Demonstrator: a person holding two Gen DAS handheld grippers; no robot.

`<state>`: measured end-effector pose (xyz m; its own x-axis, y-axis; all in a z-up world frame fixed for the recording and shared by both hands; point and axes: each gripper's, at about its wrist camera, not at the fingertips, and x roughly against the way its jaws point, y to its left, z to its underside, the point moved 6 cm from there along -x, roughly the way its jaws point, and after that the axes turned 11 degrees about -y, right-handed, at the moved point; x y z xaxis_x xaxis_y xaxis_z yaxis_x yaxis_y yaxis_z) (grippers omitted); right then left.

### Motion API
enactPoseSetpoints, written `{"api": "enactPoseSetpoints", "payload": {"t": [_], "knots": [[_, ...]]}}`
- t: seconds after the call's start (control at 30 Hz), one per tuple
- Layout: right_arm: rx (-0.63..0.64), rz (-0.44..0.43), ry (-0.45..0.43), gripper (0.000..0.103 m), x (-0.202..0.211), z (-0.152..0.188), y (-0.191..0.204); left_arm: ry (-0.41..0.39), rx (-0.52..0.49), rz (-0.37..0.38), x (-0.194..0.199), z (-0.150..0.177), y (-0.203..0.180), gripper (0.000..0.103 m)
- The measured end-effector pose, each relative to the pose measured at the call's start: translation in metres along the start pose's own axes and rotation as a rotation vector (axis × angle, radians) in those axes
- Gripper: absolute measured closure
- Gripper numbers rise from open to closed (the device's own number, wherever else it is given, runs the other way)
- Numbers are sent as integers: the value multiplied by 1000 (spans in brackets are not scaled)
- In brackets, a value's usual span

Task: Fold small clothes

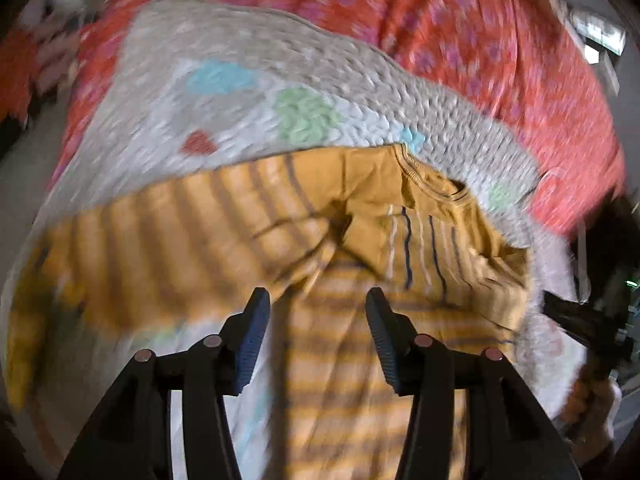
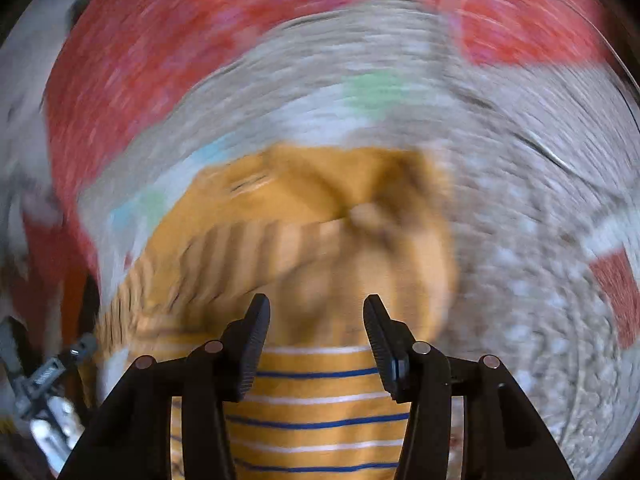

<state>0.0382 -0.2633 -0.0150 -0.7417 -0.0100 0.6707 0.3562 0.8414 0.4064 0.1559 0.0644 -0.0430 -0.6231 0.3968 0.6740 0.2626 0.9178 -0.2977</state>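
Striped mustard shirt [image 1: 360, 216] crumpled on grey quilted blanket [image 1: 240, 92], toward its near edge, over red patterned bedspread [image 1: 460, 20]. Left gripper [image 1: 318, 304] spread above shirt, grasping nothing. Right gripper [image 2: 316, 312] likewise released; both views blurred.

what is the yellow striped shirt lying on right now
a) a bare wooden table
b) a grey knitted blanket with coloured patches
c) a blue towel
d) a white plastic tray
b: the yellow striped shirt lies on a grey knitted blanket with blue, green and red patches, itself spread over a red patterned cloth. Both the left gripper and the right gripper are open above the shirt.
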Motion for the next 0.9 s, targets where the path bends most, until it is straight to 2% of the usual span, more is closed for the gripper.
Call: {"api": "enactPoseSetpoints", "payload": {"t": [0.13,0.27,0.3,0.33,0.37,0.4,0.43,0.53,0.63,0.7,0.8,0.9], "knots": [[-110,17,-45,50,1,-10,-53,105,-34,-48,-67,-13,-20,53],[-152,10,-36,50,-8,-13,-79,183,-105,-94,-115,-11,-39,53],[-149,8,-34,50,-10,-16,-82,210,-108,-90,-124,-7,-44,56],[-141,7,-32,50,-15,-19,-81,217,-105,-94,-126,-6,-46,62],[-133,4,-25,50,-21,-21,-82,218,-100,-92,-128,-5,-48,79],[-132,1,-18,50,-26,-20,-83,221,-91,-72,-128,-6,-50,89],[-136,-8,-5,50,-33,-20,-83,223,-88,-71,-127,-7,-51,91],[-187,-40,34,50,-53,-17,-86,203,-88,-94,-121,-16,-50,93],[-190,-60,31,50,-59,-19,-79,159,-35,-122,-110,-29,-40,93],[-188,-82,22,50,-58,-23,-71,136,-11,-175,-105,-32,-26,93],[-180,-66,0,50,-58,-27,-67,159,15,-233,-108,-22,-10,93],[-235,-42,-10,50,-62,-28,-78,165,60,-258,-109,-10,1,93]]}}
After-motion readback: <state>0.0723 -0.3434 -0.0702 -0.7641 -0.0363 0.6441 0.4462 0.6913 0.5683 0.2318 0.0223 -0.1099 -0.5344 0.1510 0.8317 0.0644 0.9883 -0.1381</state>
